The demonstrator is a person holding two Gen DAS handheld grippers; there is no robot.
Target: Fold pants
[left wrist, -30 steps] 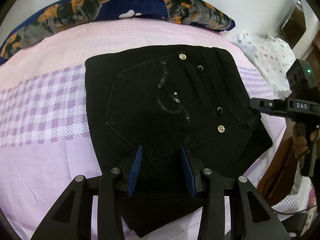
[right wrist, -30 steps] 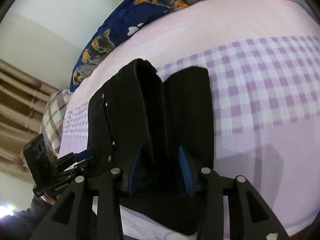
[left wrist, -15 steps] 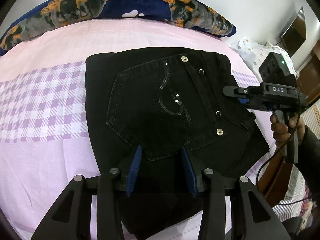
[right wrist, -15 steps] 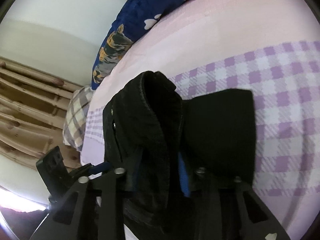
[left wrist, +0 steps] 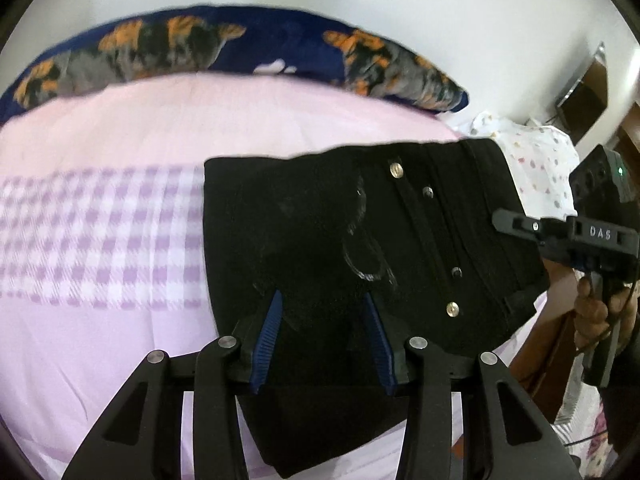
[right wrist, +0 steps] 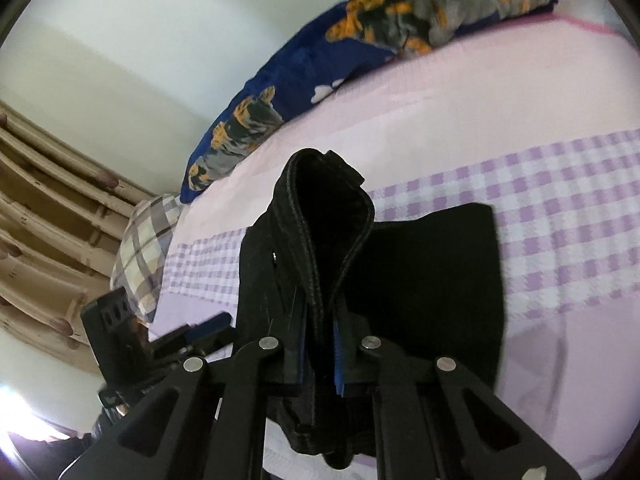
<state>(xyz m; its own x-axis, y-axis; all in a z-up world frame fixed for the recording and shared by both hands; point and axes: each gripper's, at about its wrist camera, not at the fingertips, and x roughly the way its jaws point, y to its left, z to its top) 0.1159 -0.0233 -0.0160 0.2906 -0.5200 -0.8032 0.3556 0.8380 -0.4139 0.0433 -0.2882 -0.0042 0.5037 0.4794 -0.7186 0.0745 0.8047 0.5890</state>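
Note:
The folded black pants (left wrist: 360, 240) lie across the pink and purple checked bed sheet (left wrist: 100, 220). My left gripper (left wrist: 324, 336) holds the near edge of the stack, with thick black cloth between its blue pads. In the right wrist view, my right gripper (right wrist: 318, 360) has its jaws closing tight on a doubled fold of the waistband, which stands up as a hollow loop above the pads. The rest of the pants (right wrist: 420, 280) hang down to the sheet. From the left wrist view, the right gripper (left wrist: 516, 222) sits at the pants' right edge. The left gripper (right wrist: 200, 332) shows at the left edge.
A dark blue pillow with orange and grey dog prints (left wrist: 240, 48) runs along the far side of the bed. White dotted cloth (left wrist: 532, 160) lies at the right. A plaid cushion (right wrist: 144, 248) and beige wooden slats (right wrist: 40, 208) stand beyond the left side. A hand (left wrist: 596, 312) grips the right tool.
The right gripper's jaws have closed from wide apart onto the waistband fold and lifted it. The pants' far and right edges have come up off the sheet. The left gripper rose slightly.

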